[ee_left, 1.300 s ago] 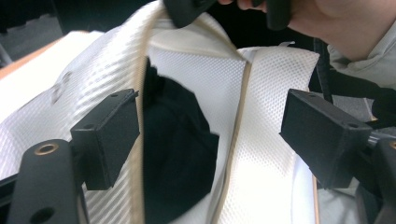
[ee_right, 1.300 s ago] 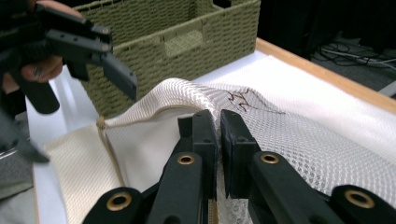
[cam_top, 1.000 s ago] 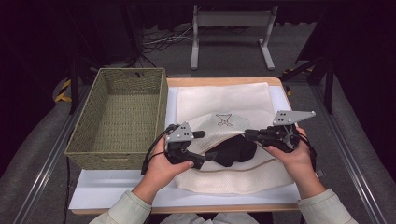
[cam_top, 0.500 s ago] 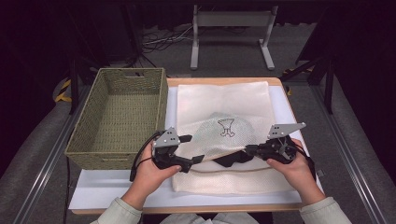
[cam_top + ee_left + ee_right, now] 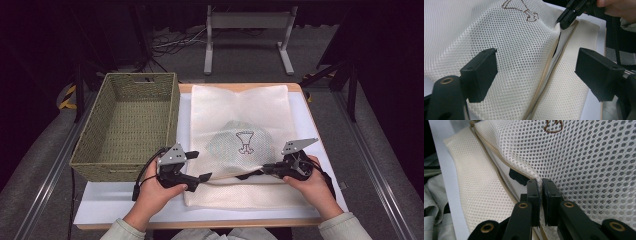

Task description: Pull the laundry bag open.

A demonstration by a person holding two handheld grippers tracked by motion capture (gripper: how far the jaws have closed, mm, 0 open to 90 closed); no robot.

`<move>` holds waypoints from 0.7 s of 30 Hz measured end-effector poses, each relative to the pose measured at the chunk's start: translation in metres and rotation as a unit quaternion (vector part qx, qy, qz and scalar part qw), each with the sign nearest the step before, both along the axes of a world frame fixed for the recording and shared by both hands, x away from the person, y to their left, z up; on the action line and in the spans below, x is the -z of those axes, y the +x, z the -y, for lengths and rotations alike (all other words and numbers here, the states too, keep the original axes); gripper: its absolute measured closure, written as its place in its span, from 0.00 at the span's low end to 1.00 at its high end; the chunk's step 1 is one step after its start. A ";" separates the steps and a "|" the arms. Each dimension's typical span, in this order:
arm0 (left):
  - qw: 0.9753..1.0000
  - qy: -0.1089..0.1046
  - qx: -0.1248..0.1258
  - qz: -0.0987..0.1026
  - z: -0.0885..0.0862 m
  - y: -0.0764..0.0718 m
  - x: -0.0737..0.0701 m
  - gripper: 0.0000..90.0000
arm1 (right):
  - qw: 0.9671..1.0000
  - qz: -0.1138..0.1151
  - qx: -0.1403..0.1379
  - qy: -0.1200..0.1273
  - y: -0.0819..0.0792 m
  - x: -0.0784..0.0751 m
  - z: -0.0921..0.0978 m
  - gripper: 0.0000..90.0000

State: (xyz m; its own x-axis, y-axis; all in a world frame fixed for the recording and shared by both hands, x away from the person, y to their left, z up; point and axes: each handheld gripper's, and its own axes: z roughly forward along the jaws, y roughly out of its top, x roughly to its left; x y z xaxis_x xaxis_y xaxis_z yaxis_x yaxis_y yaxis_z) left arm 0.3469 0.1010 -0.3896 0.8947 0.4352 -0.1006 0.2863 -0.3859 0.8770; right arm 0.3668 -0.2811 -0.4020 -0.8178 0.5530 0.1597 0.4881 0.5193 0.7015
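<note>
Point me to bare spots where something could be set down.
Free: the wicker basket interior, and the white table strip between basket and near edge. Crowded: the mesh bag covers the middle, with left gripper and right gripper at its near edge.

A mesh bag lay on the table, stretching from the far edge toward the near edge, right of centre. A basket stood just to the left of the bag, its right wall beside the bag's left edge. The left gripper sat at the bag's near left corner, in front of the basket's near right corner, its 2 jaws standing apart on either side of the bag's near edge. The right gripper sat to the right, near the bag's near right part, its 2 jaws pinched on the bag's upper layer. Beyond the table's far edge stood a metal stand on the floor.
</note>
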 end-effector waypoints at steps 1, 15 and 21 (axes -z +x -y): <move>1.000 -0.002 -0.003 0.000 -0.001 0.000 0.001 0.21 | 1.000 -0.004 -0.001 -0.001 0.000 0.002 0.000 0.94; 1.000 0.000 -0.004 0.003 -0.010 -0.006 0.003 0.20 | 0.999 -0.008 -0.013 0.034 -0.014 -0.005 0.010 0.74; 1.000 -0.002 -0.006 0.008 -0.019 -0.012 0.003 0.21 | 0.998 0.023 -0.011 0.050 -0.025 -0.018 0.015 0.62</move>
